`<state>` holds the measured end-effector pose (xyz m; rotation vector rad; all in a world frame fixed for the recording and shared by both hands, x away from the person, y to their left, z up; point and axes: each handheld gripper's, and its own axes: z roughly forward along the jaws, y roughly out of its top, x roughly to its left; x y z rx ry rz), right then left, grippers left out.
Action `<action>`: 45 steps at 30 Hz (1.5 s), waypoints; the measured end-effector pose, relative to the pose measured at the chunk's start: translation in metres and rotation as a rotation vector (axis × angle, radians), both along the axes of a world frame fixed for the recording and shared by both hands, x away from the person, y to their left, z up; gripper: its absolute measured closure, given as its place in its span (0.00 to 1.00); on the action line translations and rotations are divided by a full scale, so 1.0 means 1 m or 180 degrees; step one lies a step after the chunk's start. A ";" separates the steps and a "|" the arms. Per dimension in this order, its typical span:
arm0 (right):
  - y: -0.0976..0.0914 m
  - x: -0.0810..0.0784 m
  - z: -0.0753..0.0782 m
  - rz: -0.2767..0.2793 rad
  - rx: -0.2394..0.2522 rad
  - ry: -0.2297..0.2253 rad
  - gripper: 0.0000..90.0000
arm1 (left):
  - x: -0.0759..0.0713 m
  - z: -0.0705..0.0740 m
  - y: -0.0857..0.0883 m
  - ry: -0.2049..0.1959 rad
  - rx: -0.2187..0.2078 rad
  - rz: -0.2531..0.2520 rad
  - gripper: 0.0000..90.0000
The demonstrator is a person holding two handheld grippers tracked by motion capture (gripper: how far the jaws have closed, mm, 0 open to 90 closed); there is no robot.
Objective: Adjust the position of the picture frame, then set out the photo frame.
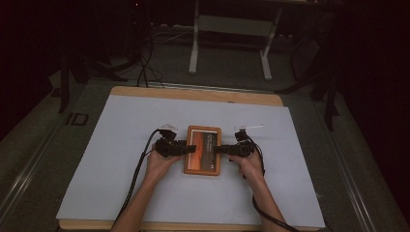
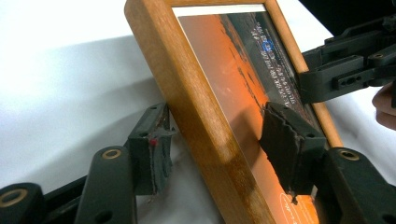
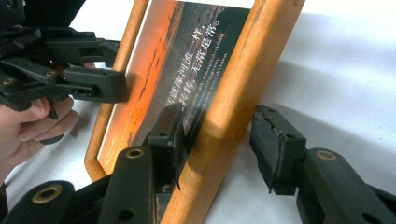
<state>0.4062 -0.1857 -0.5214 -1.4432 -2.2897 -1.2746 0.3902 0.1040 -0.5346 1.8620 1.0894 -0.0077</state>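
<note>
Table [image 1: 121,159] with the pale sheet: big flat surface, both grippers work near its middle.

Picture frame [image 1: 202,150]: wooden border, orange and dark print with white lettering under the glazing. It lies flat on the sheet, between the two sets of fingers, one long side border inside each gripper's gap.

Left gripper [image 2: 224,149]: jaws spread, straddling the frame's near side border. Outer finger [image 2: 152,151] stands just clear of the wood's outer edge, with a sliver of sheet showing between them. Inner finger sits over the print, and I can't tell if it touches. Not a pinch.

Right gripper [image 3: 222,149]: same on the opposite border. Jaws spread, outer finger [image 3: 275,149] clearly apart from the wood, inner finger close against the border's inner edge over the print.

So the frame looks set down and let go, not held.

Risks from here, my read:
- Inner fingers hang over the glazing. Pull straight back and a pad catches the border lip, dragging or tipping the frame.
- One side clears before the other and the frame skews on the sheet.
- Torn, ragged pad rubber could snag the wood edge.
- Closing again with the fingers this shallow on the border means a weak grip and a slip on lifting.
</note>
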 end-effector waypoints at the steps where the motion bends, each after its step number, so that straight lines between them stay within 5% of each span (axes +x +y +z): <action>1: 0.000 0.000 0.000 0.0000 0.0003 0.0002 0.60 | 0.000 0.000 0.000 0.0004 0.0003 0.0001 0.47; 9: 0.001 -0.001 0.001 0.0017 -0.0082 -0.0076 0.56 | -0.003 0.002 -0.003 -0.0032 0.0109 -0.0009 0.44; 17: -0.012 -0.007 0.008 -0.0073 -0.0148 -0.0261 0.53 | -0.014 0.015 0.008 -0.0284 0.0065 0.0091 0.47; 26: -0.013 -0.015 0.032 -0.0147 -0.0318 -0.0792 0.61 | -0.040 0.031 0.017 -0.0560 0.0058 0.0102 0.47; 34: 0.000 -0.009 0.040 -0.0085 -0.0451 -0.1000 0.75 | -0.056 0.034 0.028 -0.0504 -0.0186 0.0171 0.47; 40: 0.017 -0.005 0.047 -0.0061 -0.0621 -0.1185 0.99 | -0.066 0.032 0.034 -0.0431 -0.0146 0.0142 0.46; 45: 0.030 0.003 0.046 -0.0035 -0.0774 -0.1193 1.00 | -0.071 0.030 0.041 -0.0359 -0.0186 0.0196 0.46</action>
